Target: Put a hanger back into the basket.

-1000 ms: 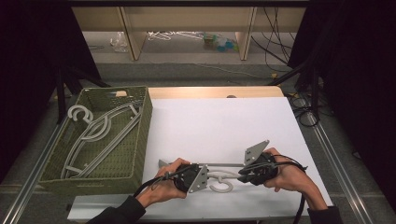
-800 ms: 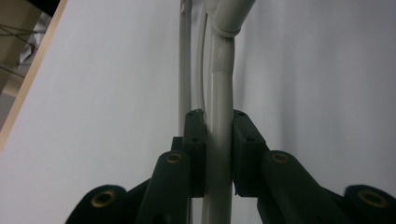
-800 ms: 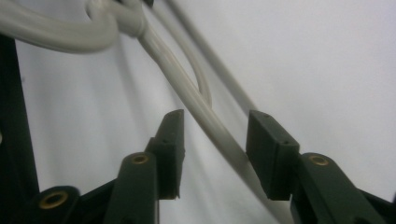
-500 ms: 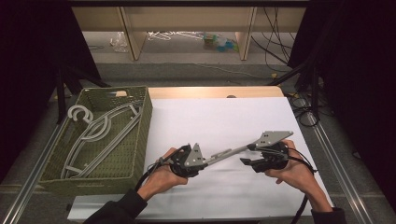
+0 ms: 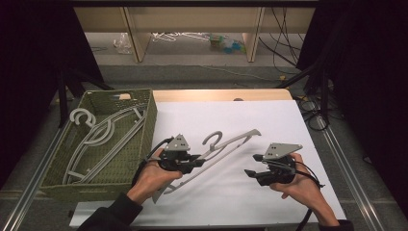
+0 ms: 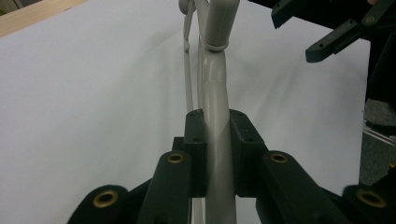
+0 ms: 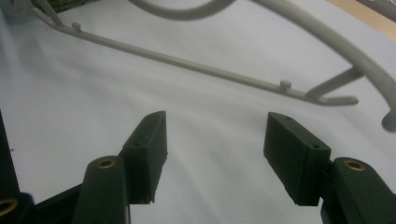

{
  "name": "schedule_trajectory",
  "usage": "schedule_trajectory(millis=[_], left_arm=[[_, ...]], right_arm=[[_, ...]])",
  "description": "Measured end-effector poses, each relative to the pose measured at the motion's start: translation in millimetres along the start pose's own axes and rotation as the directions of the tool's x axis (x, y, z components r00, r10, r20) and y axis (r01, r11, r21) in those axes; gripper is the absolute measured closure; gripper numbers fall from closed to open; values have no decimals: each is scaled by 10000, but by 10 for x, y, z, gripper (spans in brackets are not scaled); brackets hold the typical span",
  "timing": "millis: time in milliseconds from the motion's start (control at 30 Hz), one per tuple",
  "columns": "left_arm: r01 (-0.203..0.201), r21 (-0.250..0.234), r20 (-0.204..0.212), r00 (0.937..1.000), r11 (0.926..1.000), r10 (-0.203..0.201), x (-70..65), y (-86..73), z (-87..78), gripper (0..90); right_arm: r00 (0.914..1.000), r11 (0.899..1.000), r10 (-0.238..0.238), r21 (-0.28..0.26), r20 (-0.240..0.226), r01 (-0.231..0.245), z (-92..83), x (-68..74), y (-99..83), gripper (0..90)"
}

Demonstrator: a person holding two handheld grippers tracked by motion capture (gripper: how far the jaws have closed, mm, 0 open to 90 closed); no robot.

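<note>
A grey plastic hanger [image 5: 226,144] slants over the white sheet, hook upward. My left gripper [image 5: 195,162] is shut on one of its arms; in the left gripper view both pads clamp the grey bar [image 6: 215,93], at my left gripper [image 6: 217,135]. My right gripper [image 5: 252,165] sits to the right of the hanger, apart from it. Its jaws have just been opening, and nothing is between them. In the right gripper view my right gripper [image 7: 217,140] stands open over bare sheet, with the hanger [image 7: 196,65] beyond its tips.
A green woven basket [image 5: 144,125] stands at the table's left and holds several grey hangers [image 5: 101,132]. The white sheet [image 5: 240,115] covers the table, with a wooden strip at its far edge. Cables lie on the floor beyond the table's right edge.
The right gripper has opened and let go of the hanger. The left gripper has kept its hold and carried the hanger left, so its free end now tilts up to the right.
</note>
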State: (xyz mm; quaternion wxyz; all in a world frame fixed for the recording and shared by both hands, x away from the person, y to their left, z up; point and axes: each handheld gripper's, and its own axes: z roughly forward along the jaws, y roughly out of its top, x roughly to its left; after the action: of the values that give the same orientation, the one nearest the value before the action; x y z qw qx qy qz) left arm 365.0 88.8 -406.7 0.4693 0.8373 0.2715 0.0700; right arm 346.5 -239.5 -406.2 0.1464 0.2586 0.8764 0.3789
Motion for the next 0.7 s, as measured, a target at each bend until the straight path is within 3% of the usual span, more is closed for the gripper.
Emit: schedule_trajectory(millis=[133, 233, 300, 433, 700], left_arm=[[435, -397, 76, 9990, 9983, -432, 43, -19, -62, 787], [496, -543, 3, 9988, 9973, -496, 51, -26, -101, 787], [849, -733, 125, 9964, 9937, -842, 69, -32, -145, 788], [1069, -1022, 239, 9942, 9890, -1050, 105, -19, -224, 787], [1410, -1396, 274, 9900, 9801, -1385, 93, 26, -418, 787]], right_arm=[[9999, 9999, 145, 29, 29, -145, 10, 16, -32, 398], [9998, 9999, 90, -143, 166, -88, 11, 13, -47, 388], [9996, 9993, 85, -379, 285, -74, 0, 8, -65, 374], [9975, 9970, 332, -719, 620, -287, -10, 0, -120, 342], [9976, 9976, 406, -576, 559, -374, 40, 45, -198, 300]])
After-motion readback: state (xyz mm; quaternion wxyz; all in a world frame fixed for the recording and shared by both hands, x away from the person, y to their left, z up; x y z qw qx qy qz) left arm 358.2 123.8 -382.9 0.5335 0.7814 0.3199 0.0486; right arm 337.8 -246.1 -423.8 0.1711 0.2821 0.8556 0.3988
